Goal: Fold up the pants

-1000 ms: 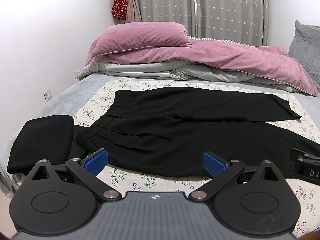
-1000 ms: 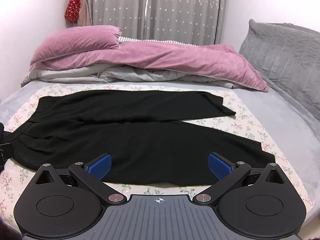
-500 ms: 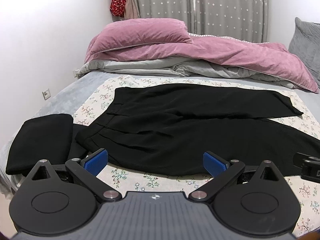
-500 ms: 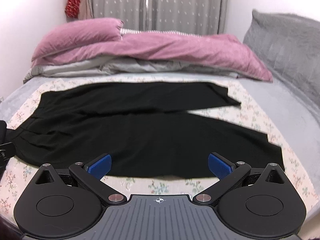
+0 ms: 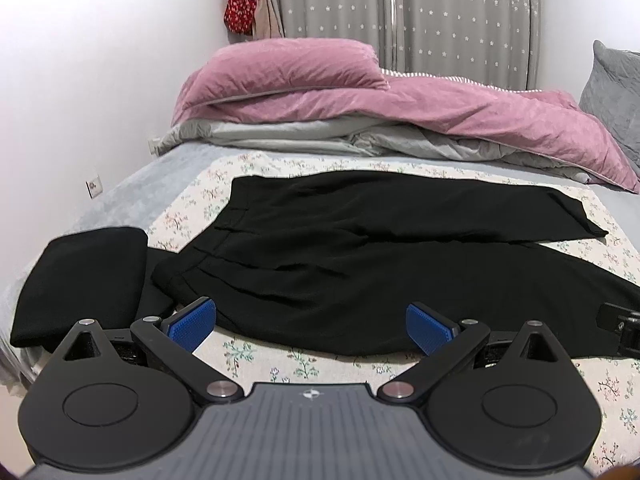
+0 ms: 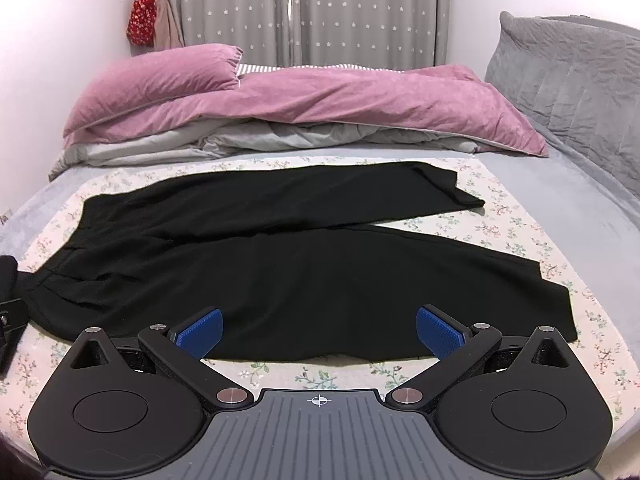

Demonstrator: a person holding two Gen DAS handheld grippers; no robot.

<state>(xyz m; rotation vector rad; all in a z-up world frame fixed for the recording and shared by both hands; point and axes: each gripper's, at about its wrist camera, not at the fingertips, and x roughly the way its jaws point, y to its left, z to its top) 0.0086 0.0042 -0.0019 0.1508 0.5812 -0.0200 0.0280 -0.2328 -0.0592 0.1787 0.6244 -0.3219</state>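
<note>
Black pants are laid flat and unfolded across a floral sheet on the bed. The waistband is seen at 9 o'clock in both views, with pleats or creases just inside it. The two legs run toward 3 o'clock and part in a narrow V near the hems; the far leg is shown shorter in view, its hem slightly turned at the corner, and the near leg ends in a straight hem at about 3 o'clock in the right wrist view. The fabric is matte, dark, mostly smooth, with light wrinkles near the seat.

A folded black garment is seen at 9 o'clock in the left wrist view, just beside the waistband; whether they touch cannot be told.

The left gripper is held with jaws spread wide, nothing between the blue pads, above the near edge of the pants. The right gripper is likewise held wide and empty over the near leg's edge.

A pink duvet is heaped at 12 o'clock, before grey starred curtains.
</note>
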